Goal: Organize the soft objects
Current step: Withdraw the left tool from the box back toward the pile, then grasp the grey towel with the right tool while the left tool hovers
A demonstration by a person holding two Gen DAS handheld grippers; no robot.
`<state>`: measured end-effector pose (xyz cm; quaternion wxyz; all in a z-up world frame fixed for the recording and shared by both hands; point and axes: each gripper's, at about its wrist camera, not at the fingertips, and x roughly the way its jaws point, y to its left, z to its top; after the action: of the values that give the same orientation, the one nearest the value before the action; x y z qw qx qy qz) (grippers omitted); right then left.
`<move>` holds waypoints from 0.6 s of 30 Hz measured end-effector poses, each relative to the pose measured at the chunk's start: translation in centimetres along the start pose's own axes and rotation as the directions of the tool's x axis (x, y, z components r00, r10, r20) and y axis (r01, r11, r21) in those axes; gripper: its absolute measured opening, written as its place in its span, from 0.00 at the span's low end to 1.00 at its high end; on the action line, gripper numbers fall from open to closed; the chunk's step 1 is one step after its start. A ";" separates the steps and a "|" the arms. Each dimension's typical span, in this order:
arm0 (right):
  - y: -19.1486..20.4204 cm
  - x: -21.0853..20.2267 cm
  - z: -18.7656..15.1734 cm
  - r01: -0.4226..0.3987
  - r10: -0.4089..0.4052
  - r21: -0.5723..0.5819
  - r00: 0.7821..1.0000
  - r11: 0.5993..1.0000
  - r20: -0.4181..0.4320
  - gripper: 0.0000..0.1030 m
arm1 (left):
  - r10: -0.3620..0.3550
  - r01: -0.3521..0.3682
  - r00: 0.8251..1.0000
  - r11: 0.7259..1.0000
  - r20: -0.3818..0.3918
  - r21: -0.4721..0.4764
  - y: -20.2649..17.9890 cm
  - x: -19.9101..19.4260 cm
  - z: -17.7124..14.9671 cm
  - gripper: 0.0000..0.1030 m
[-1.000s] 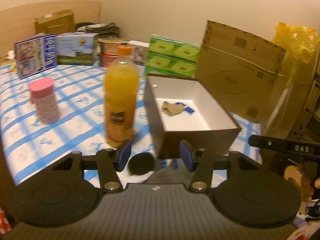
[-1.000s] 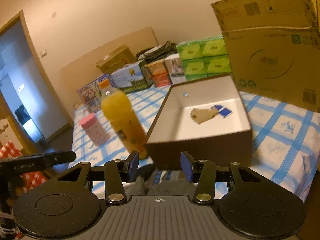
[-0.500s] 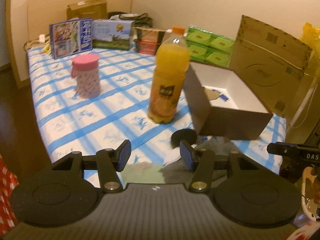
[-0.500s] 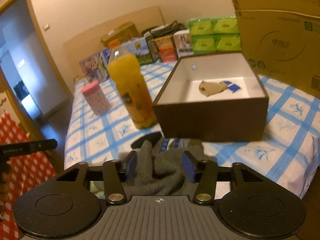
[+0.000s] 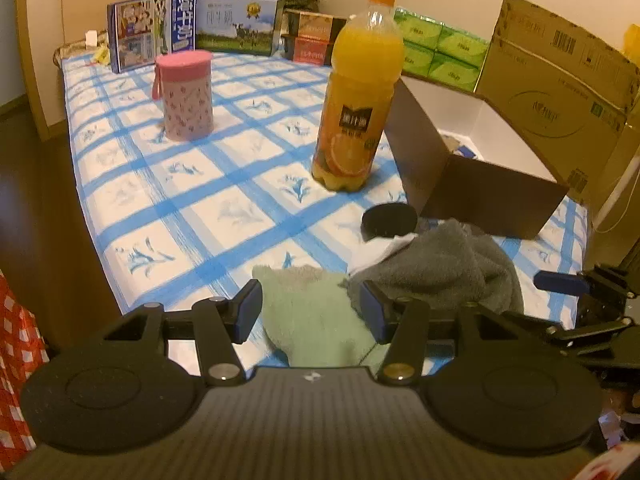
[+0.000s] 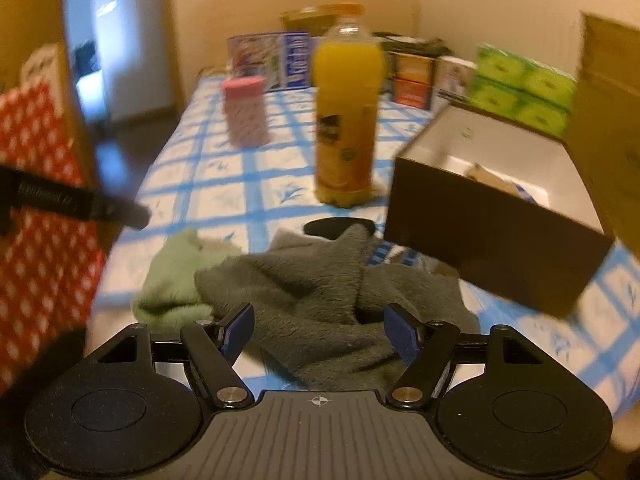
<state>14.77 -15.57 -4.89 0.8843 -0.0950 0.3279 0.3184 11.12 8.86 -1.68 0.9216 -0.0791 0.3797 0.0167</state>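
Left wrist view showed two soft cloths at lower centre of the bed point(image 5: 168, 216): one green cloth point(image 5: 316, 320) between the left gripper's point(image 5: 310, 310) parted jaws, one grey cloth point(image 5: 444, 264) beside it. The right gripper's point(image 6: 318, 330) jaws had just been opening, straddling the grey cloth unclamped. One juice bottle point(image 5: 358, 92), one pink canister point(image 5: 186, 94) and one open box point(image 5: 476, 184) stood behind.

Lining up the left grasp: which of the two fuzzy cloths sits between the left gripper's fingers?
The pale green cloth, framed by the open left gripper. The grey cloth is heaped to its right, nearer the brown box.
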 end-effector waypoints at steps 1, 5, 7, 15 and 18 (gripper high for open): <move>0.5 0.3 -0.1 0.005 -0.005 -0.032 1.000 0.999 -0.003 0.70 | -0.001 0.001 1.000 1.000 -0.008 -0.001 0.0 0.2 -0.2 0.49; 2.3 1.9 -0.8 0.021 -0.024 -0.178 1.000 0.984 -0.014 0.70 | -0.003 0.003 0.999 1.000 -0.034 -0.006 0.1 1.0 -0.8 0.49; 3.1 2.9 -1.2 0.030 -0.037 -0.245 0.999 0.969 -0.022 0.70 | -0.001 0.001 0.999 1.000 -0.044 -0.006 0.1 1.4 -1.0 0.49; 3.9 6.1 -2.9 0.026 -0.053 -0.362 0.996 0.932 -0.065 0.30 | 0.010 -0.011 0.997 1.000 -0.077 -0.009 0.3 2.6 -1.5 0.49; 2.8 5.2 -2.6 0.023 -0.035 -0.301 0.999 0.953 -0.033 0.04 | 0.010 -0.011 0.996 1.000 -0.083 -0.009 0.4 2.8 -1.6 0.49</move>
<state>14.71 -11.77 -10.10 0.8578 -0.2391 0.2909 0.3498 11.95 8.93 -4.77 0.9045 -0.0821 0.4181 0.0198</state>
